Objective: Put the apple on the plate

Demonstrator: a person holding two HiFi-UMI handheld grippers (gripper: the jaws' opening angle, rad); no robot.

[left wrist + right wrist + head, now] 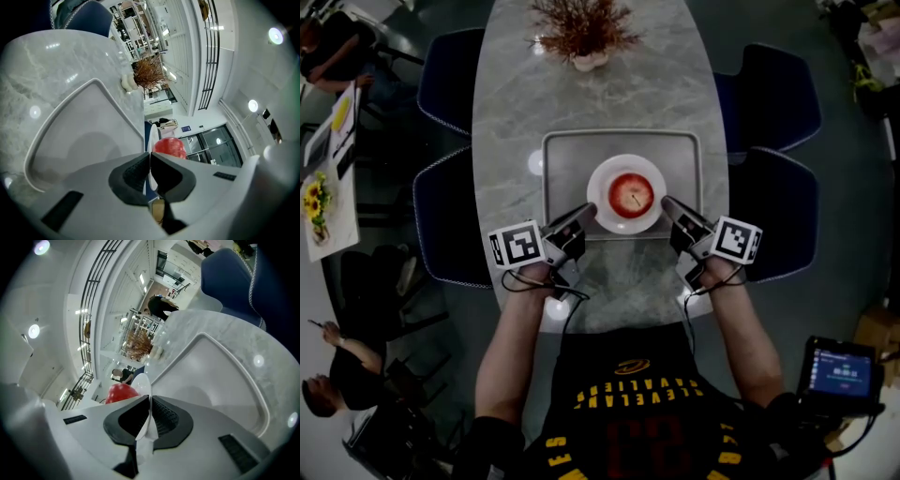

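Apple [631, 194] is sitting between the left tongs [585, 212] and right tongs [667, 203] on the plate [605, 173], whose rim both are pinching, likely keeping it level over the tray [564, 155].

The apple [631, 194] is red and the plate [598, 192] white. The tray [567, 155] is plain pale grey, the table [516, 84] grey marble with faint lighter veins. Chairs [450, 75] left and right are dark blue. The far dried plant [581, 28] is rusty brown.
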